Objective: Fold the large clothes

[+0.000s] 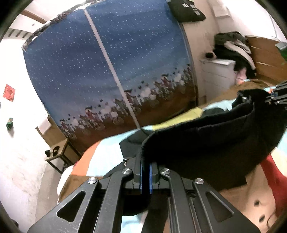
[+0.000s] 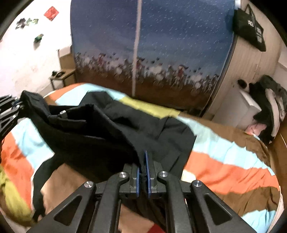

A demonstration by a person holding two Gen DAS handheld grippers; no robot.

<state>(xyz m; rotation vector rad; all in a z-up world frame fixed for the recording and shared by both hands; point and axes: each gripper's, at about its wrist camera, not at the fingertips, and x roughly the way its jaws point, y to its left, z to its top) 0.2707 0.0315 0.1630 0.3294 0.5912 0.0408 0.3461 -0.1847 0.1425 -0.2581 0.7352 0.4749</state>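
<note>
Hanging between both clamped grippers (image 2: 143, 176): black garment (image 2: 93, 136)

White print on the black bag (image 1: 186, 9) is too blurred to read.

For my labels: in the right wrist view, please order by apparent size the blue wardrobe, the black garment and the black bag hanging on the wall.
1. Blue wardrobe
2. Black garment, nearer the camera, so the order is unsure
3. Black bag

Matt black cloth garment (image 2: 100, 136); soft cloth bedspread (image 2: 224, 166); wooden headboard (image 1: 267, 57).
</note>
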